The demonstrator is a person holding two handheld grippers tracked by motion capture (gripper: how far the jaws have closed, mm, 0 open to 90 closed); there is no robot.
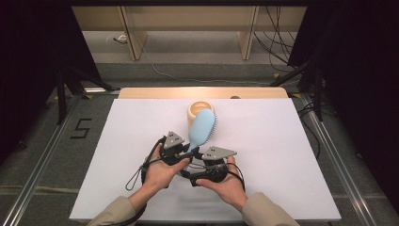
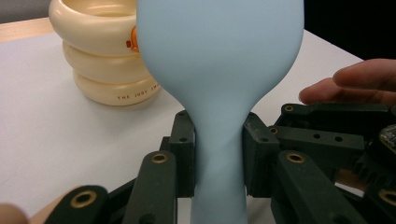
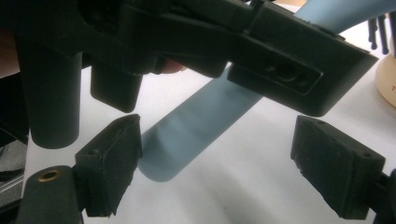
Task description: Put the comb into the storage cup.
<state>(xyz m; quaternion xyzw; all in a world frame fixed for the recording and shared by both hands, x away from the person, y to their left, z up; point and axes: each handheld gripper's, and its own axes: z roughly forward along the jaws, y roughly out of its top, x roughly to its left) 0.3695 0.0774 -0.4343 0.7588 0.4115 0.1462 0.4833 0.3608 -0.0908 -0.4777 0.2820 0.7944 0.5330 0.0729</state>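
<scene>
At the centre of the high view, your left tool (image 1: 184, 154) clamps the blue hairbrush (image 1: 202, 128) handle (head raised beside the cream cup (image 1: 194, 111)), steadying it for your open right tool (image 1: 200, 165).

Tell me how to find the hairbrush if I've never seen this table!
Look at the big white table, then at the two hands near its front edge. Rising from the left hand-held gripper, which squeezes its thin handle, is the pale blue hairbrush. Its smooth oval head leans by a cream ringed cup, and nothing else there is blue.
</scene>
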